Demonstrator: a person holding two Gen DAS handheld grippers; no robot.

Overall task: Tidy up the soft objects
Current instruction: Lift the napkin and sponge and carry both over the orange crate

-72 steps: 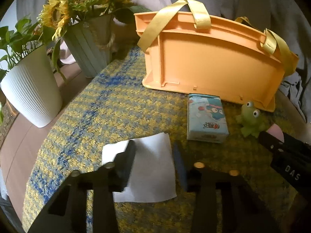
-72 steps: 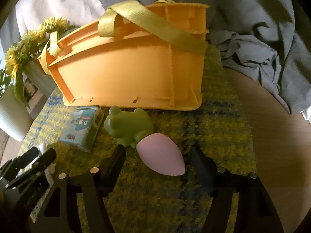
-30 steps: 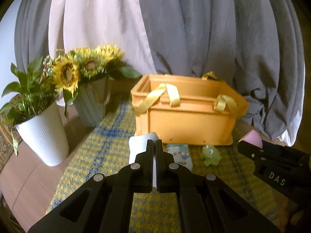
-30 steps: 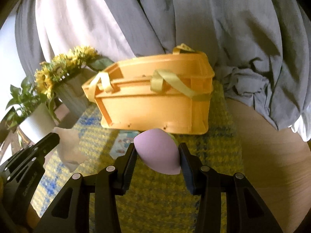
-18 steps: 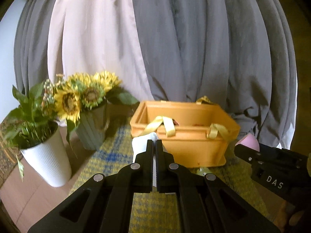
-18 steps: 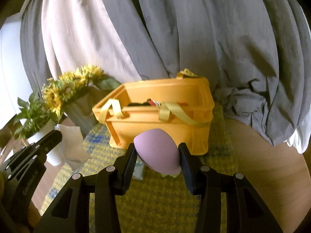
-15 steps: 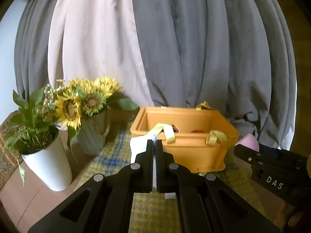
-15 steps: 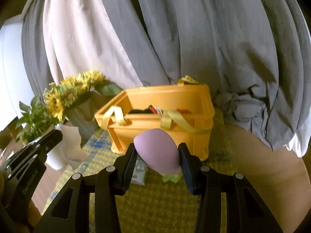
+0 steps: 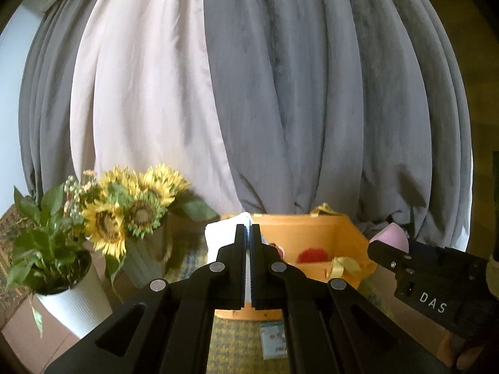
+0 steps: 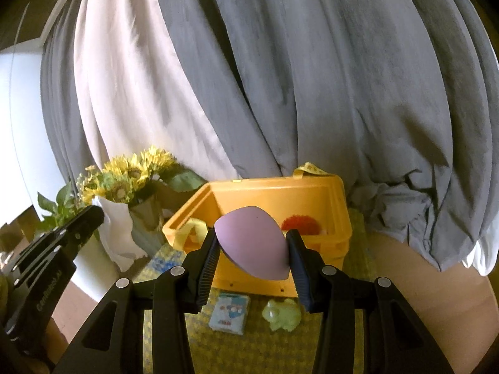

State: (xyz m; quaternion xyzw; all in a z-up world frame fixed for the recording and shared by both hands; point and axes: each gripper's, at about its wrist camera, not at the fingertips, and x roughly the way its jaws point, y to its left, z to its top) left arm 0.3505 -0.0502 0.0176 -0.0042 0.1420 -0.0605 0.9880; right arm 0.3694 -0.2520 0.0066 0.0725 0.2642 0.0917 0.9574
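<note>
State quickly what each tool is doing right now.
Left tool: closed on the white cloth.
Right tool: closed on the pink sponge.

one basket [image 10: 338,218], two plants [image 9: 56,249], one frog [image 10: 282,313]

The crate [image 10: 274,193] stands on the mat [image 10: 255,352] on the desk [image 10: 436,283], curtains [image 10: 312,78] behind it. Before the crate lie the tissue pack [image 10: 229,313] and, to its right, the frog [image 10: 282,313]. Left of the crate stands the sunflower vase [image 9: 146,258], the potted plant [image 9: 67,302] farther left. A red thing [image 10: 301,224] lies in the crate.
</note>
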